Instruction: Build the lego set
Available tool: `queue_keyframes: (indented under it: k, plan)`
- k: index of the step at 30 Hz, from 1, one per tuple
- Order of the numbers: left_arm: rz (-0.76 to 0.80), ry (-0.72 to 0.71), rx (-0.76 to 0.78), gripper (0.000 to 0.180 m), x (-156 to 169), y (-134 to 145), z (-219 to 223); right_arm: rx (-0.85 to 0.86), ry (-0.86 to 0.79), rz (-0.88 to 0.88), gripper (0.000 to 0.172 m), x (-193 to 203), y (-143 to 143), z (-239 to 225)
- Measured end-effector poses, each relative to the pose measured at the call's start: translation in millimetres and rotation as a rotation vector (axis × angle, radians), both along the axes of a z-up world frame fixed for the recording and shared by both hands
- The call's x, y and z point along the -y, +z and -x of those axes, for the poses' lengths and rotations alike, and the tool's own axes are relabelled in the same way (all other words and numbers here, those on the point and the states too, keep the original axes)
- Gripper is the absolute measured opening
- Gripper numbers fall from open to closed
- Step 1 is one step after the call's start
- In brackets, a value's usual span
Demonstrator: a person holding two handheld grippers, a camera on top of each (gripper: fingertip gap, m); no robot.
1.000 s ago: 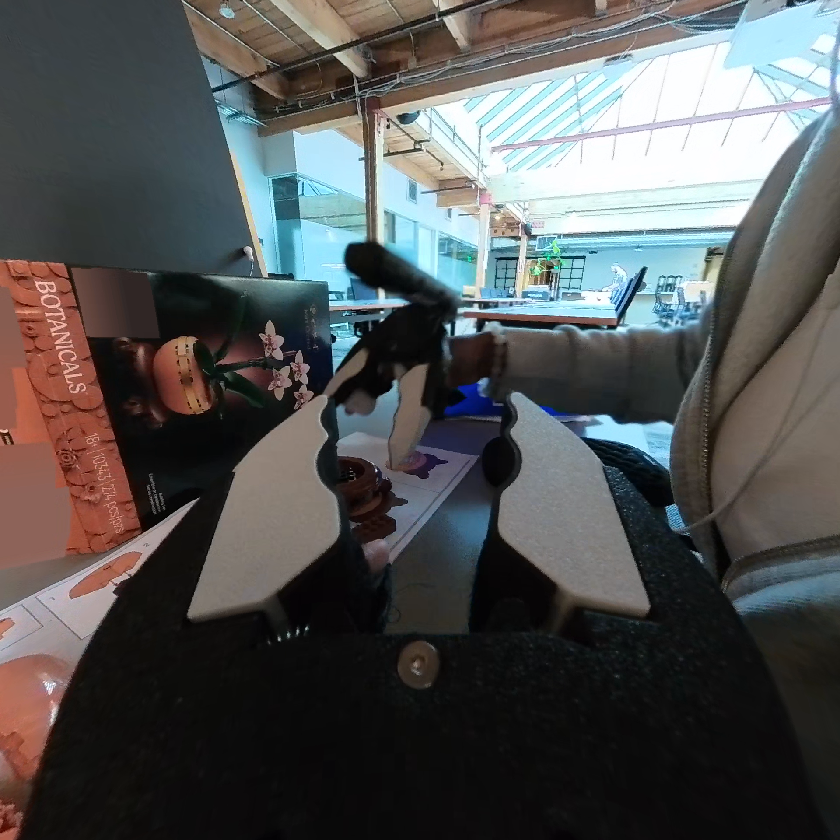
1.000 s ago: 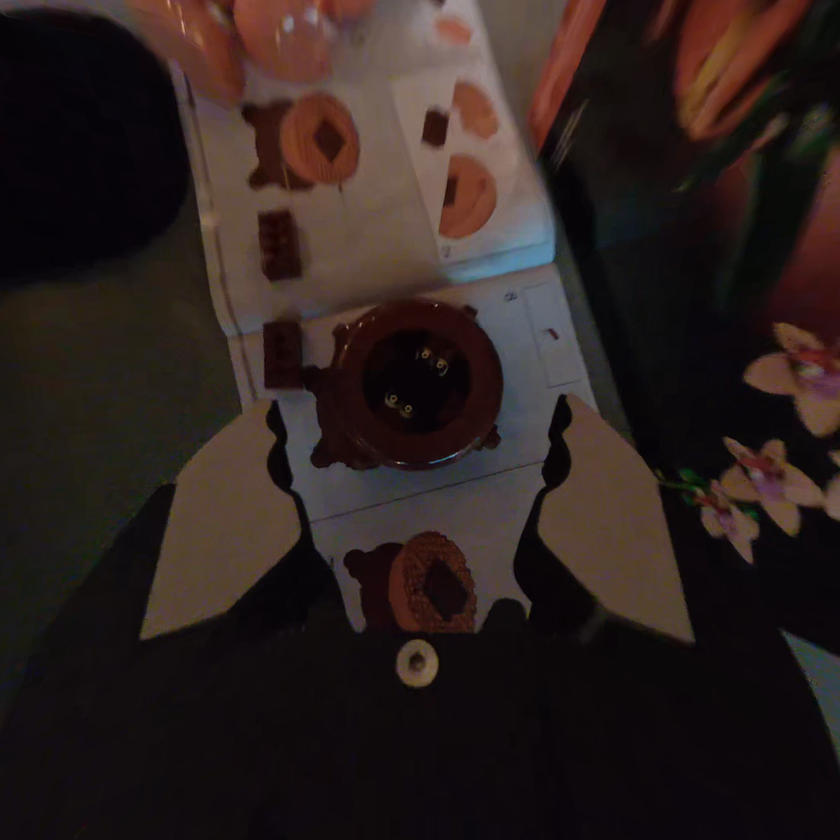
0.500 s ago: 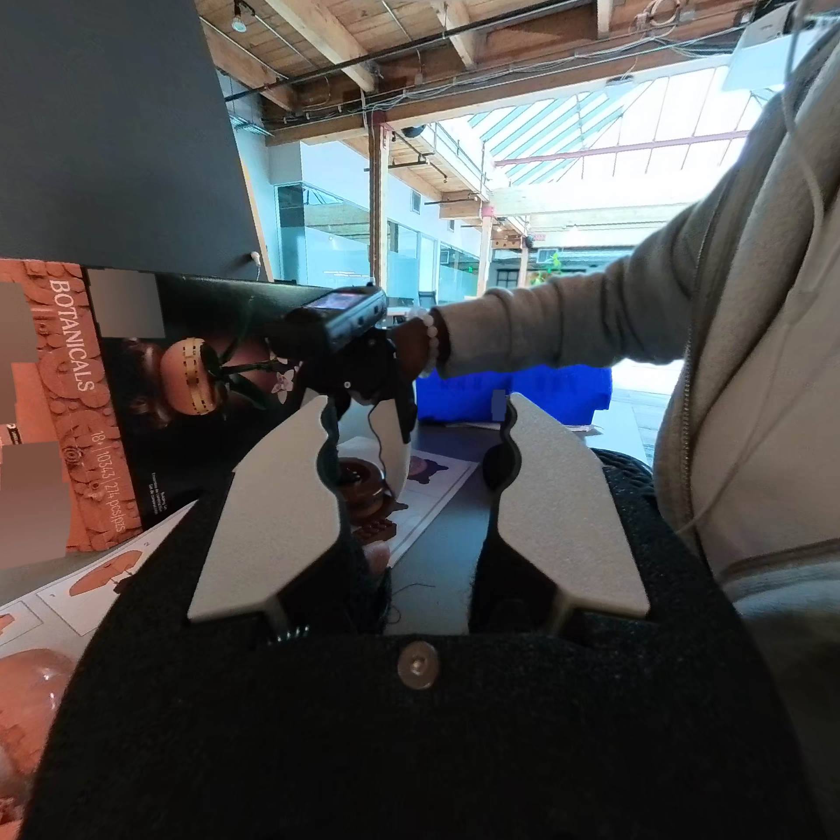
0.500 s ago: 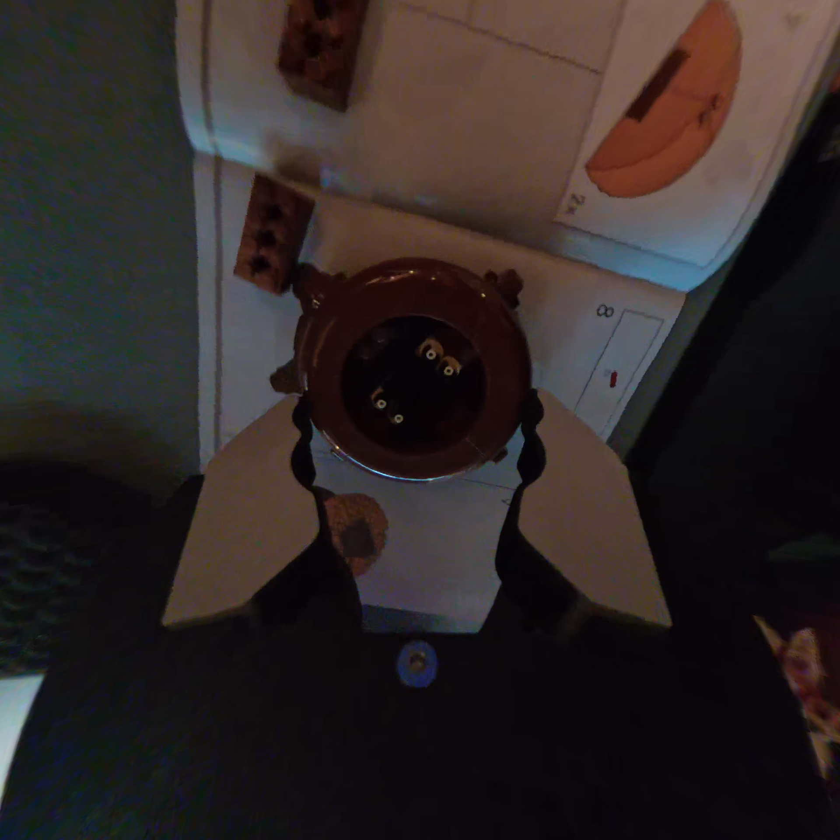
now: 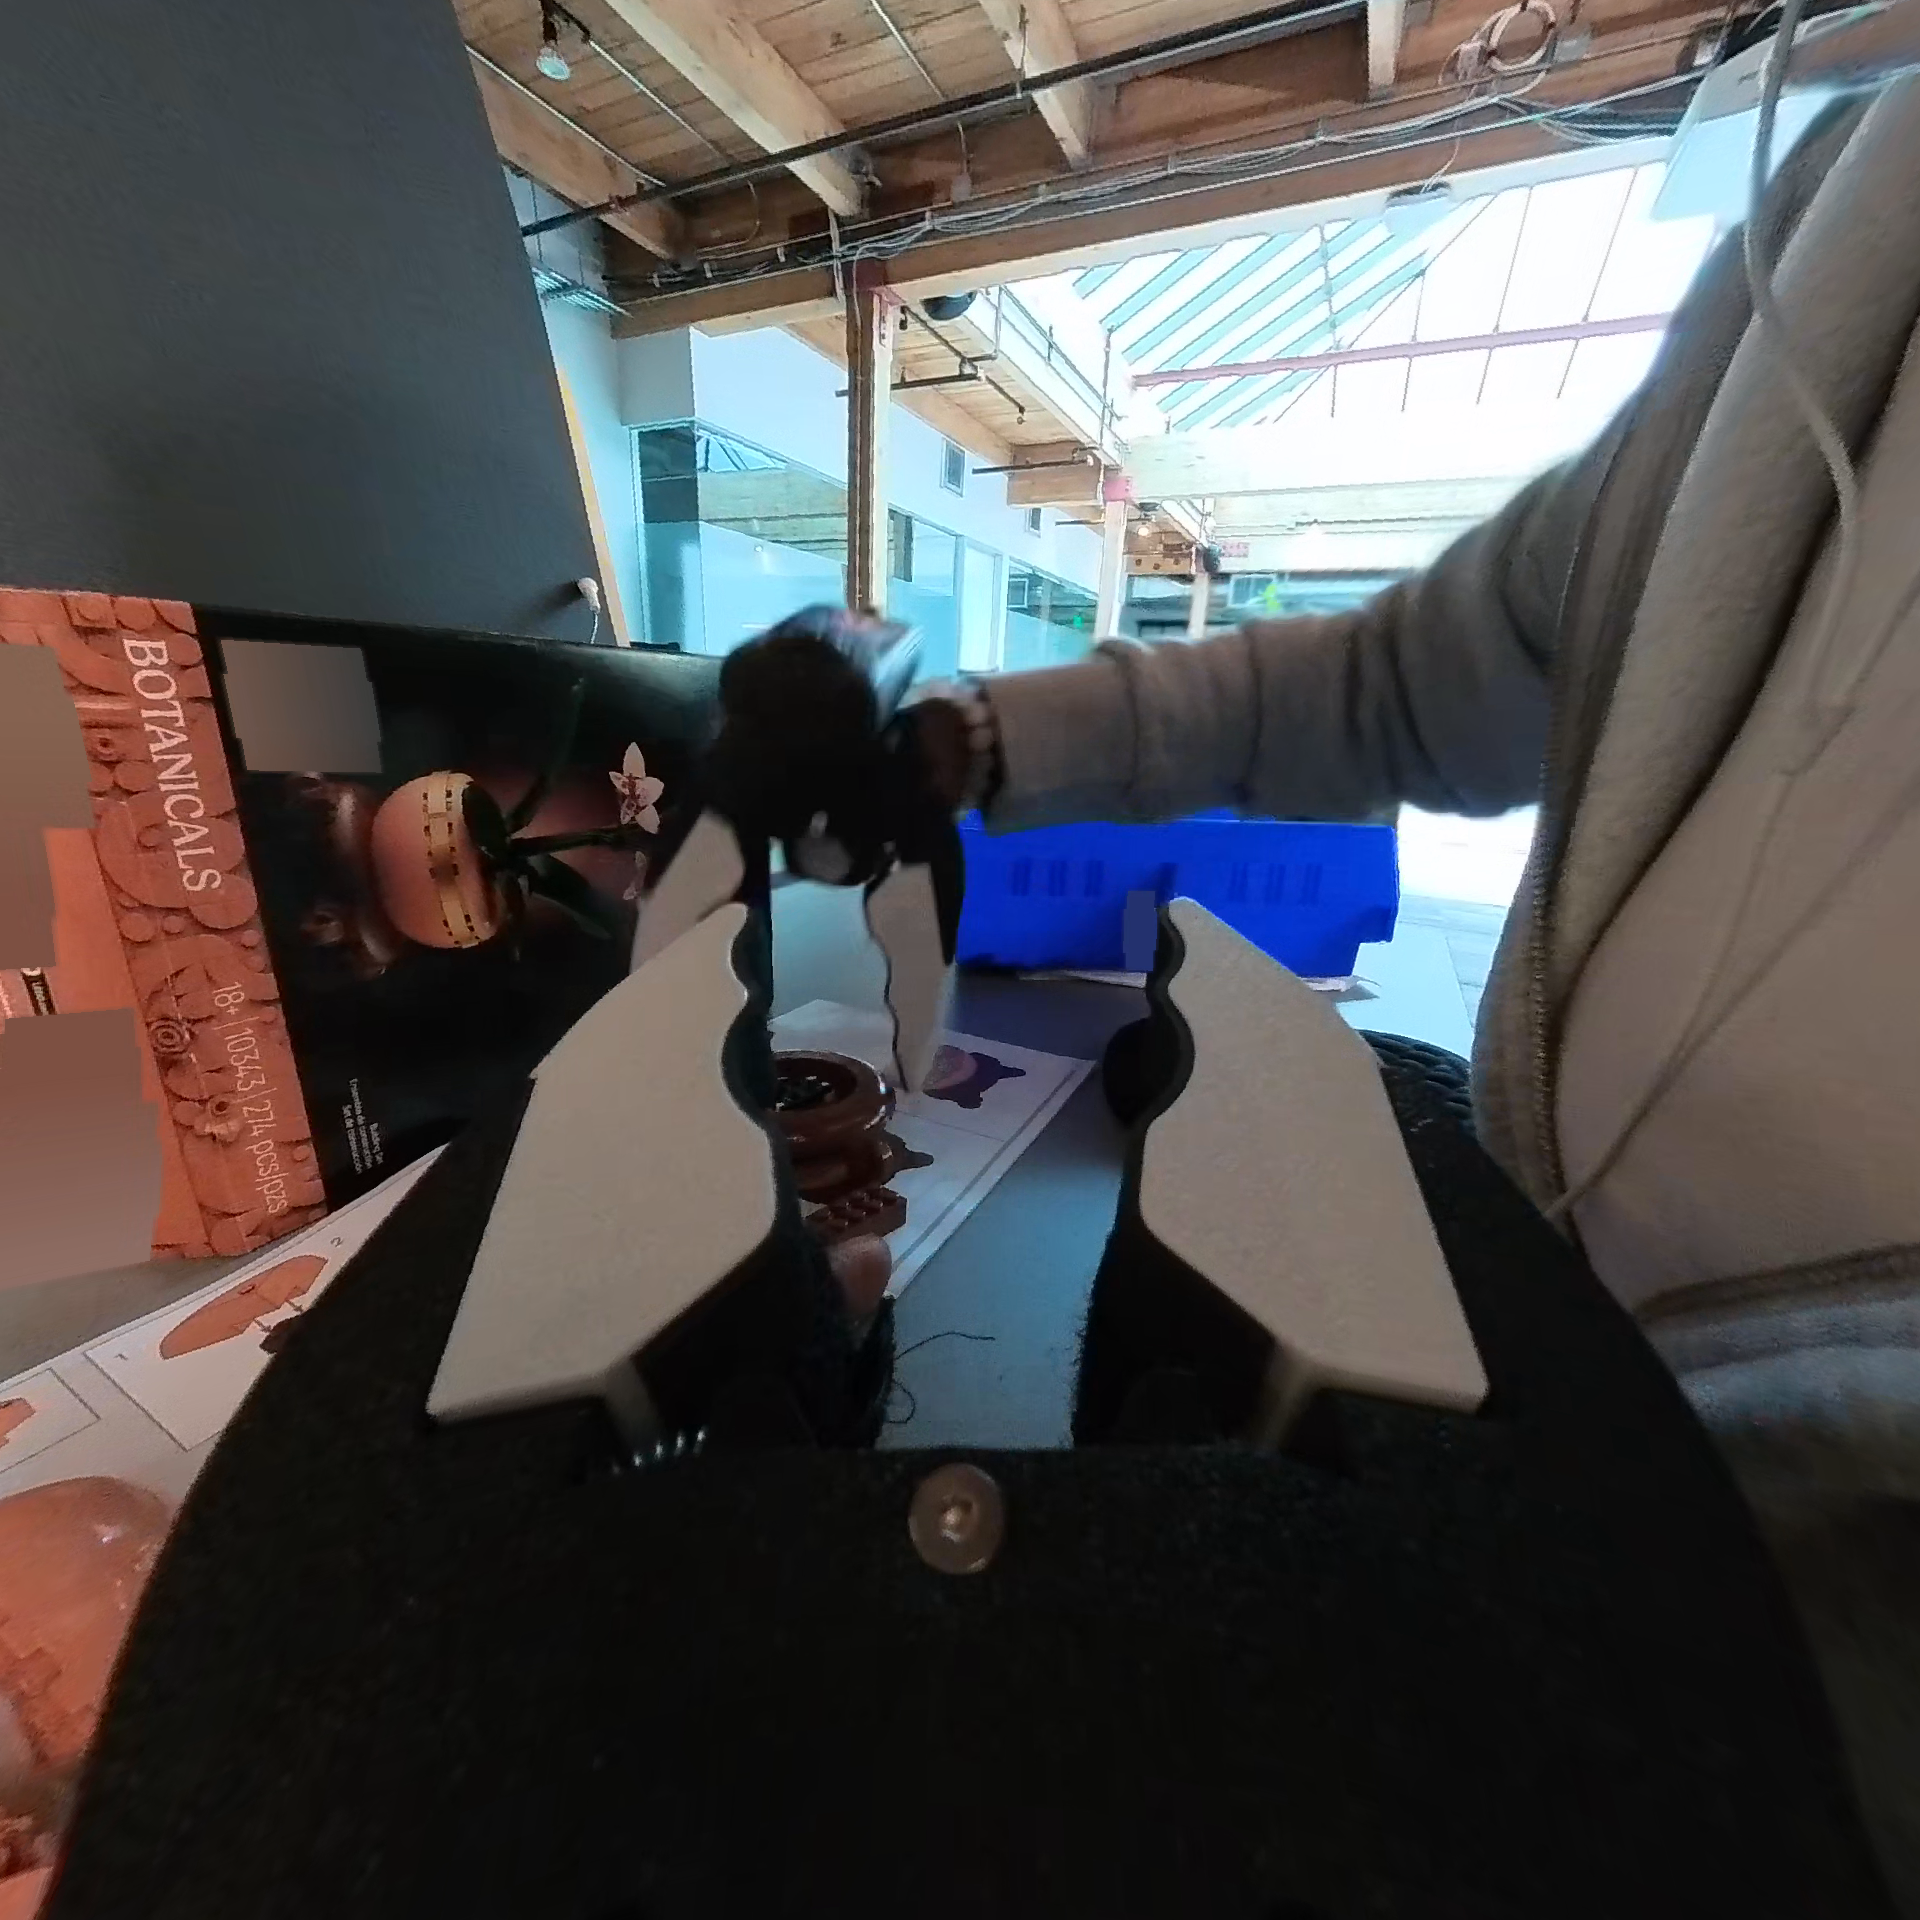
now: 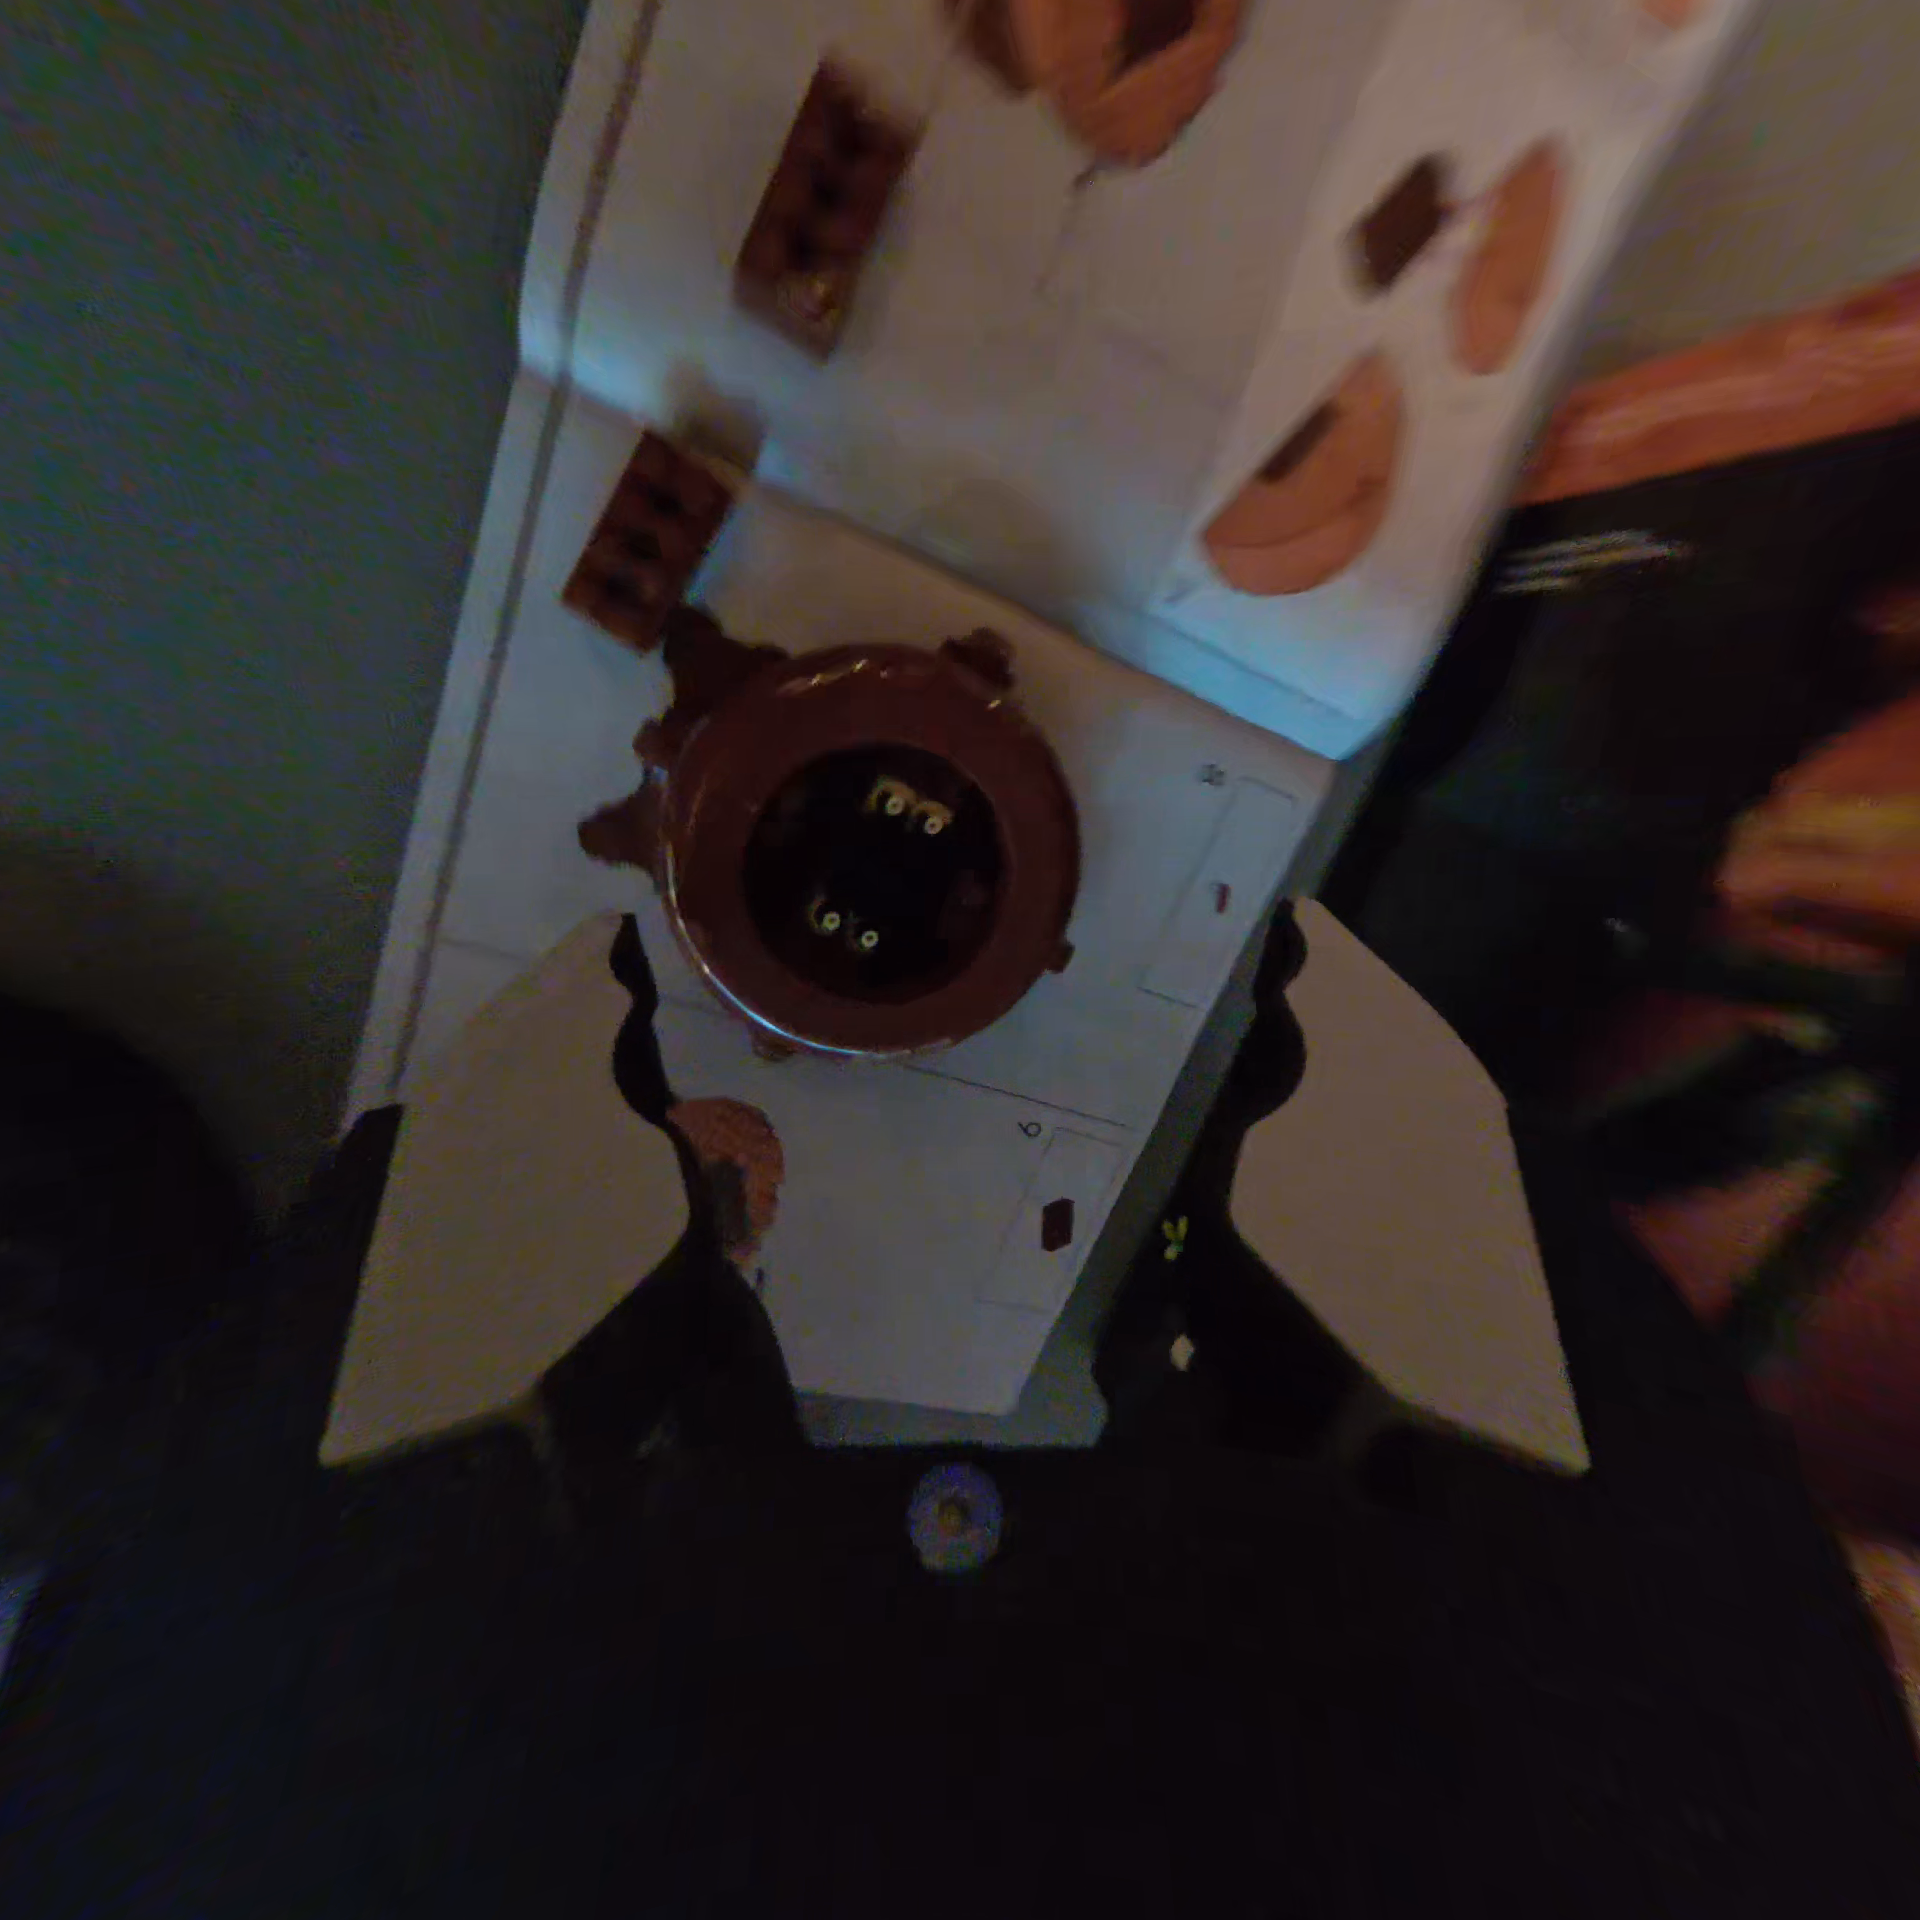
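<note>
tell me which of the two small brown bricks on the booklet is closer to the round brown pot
The lower small brown brick: its corner almost touches the round brown pot. The other brick lies farther up the booklet.

Both grippers look the same: black fuzzy-textured body, two pale grey fingers (image 5: 634, 1143) with wavy black inner edges, and one silver screw (image 5: 955, 1534) dead centre. The left one has a small spring (image 5: 665, 1446) showing at its finger base. The person's wearing a grey zip hoodie (image 5: 1714, 831) and a beaded bracelet (image 5: 982, 727).
</note>
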State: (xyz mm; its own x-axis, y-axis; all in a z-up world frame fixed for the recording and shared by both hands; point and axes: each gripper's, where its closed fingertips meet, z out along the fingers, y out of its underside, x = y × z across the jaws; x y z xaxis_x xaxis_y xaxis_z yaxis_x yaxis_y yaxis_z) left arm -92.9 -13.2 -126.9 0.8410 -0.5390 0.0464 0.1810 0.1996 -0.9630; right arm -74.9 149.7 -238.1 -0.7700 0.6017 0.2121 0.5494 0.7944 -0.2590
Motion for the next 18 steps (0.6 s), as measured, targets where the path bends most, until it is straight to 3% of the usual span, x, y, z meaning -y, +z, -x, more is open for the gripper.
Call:
queue_keyframes:
  k: [6, 8, 10, 13, 15, 17, 18]
  plan:
    - [0.016, -0.006, -0.014, 0.070, -1.9, -1.8, -2.5, -0.573, -0.448, 0.271, 0.145, 9.5, 74.2, -5.5]
    - [0.017, -0.006, -0.011, 0.070, -2.1, -1.3, -2.3, -0.736, -0.578, 0.390, 0.145, 13.8, 88.6, -19.1]
    - [0.019, 0.006, 0.004, 0.069, -2.0, 2.2, 1.3, -0.846, -0.687, 0.481, 0.145, 19.3, 90.7, -38.1]
    - [0.136, 0.032, -0.044, 0.069, -10.3, 2.0, 11.8, -0.802, -0.799, 0.530, 0.141, 33.6, 63.0, -69.7]
    - [0.260, 0.009, -0.152, 0.069, -19.5, -5.8, 16.2, -0.726, -0.802, 0.522, 0.112, 46.8, 38.7, -87.2]
    - [0.436, -0.032, -0.284, 0.071, -31.0, -26.4, 21.1, -0.760, -0.792, 0.505, 0.021, 50.6, 30.6, -99.0]
    - [0.519, -0.059, -0.353, 0.071, -35.5, -38.2, 22.7, -0.809, -0.792, 0.533, 0.001, 50.9, 34.1, -100.8]
